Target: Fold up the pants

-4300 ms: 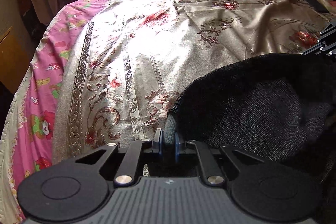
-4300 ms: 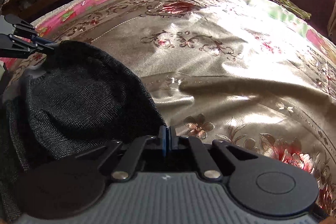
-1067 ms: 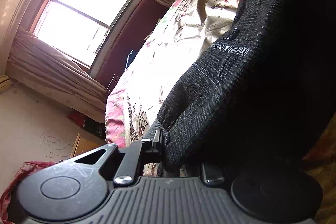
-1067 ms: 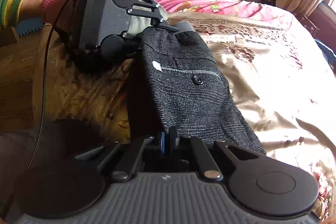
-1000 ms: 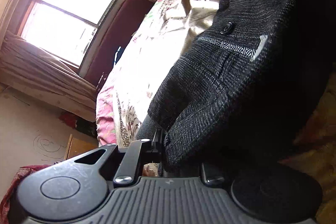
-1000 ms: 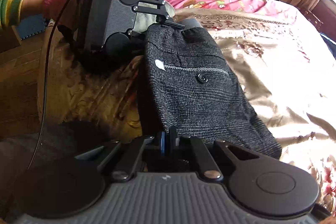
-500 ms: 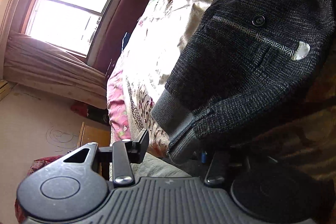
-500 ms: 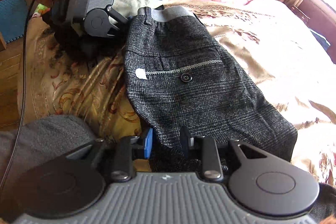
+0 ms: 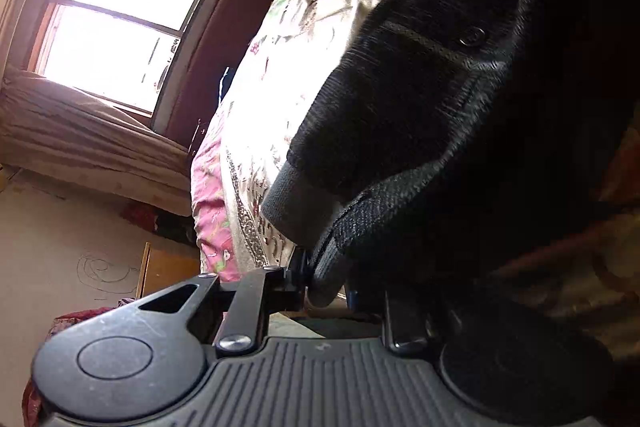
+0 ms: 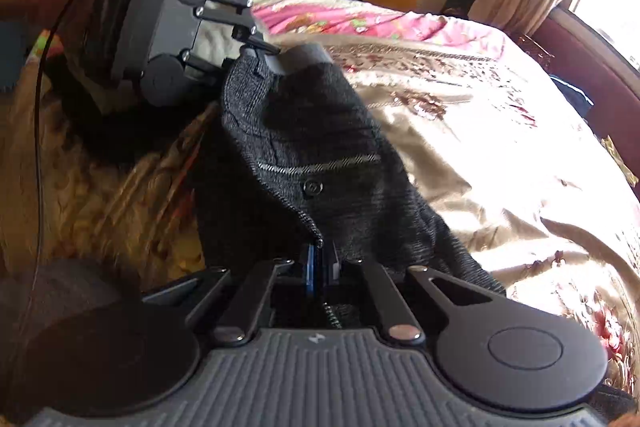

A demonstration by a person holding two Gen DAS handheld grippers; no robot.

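Right wrist view shows the dark grey pants (image 10: 320, 151) lifted a little off the floral bedspread (image 10: 500, 147), their back pocket button facing up. The right gripper (image 10: 320, 267) is pinched tight on the near edge of the fabric, its blue pads nearly meeting. Across from it, the left gripper (image 10: 260, 45) clamps the grey waistband corner. In the left wrist view, the left gripper (image 9: 324, 283) has its fingers closed on that waistband, with a bright window (image 9: 120, 35) behind.
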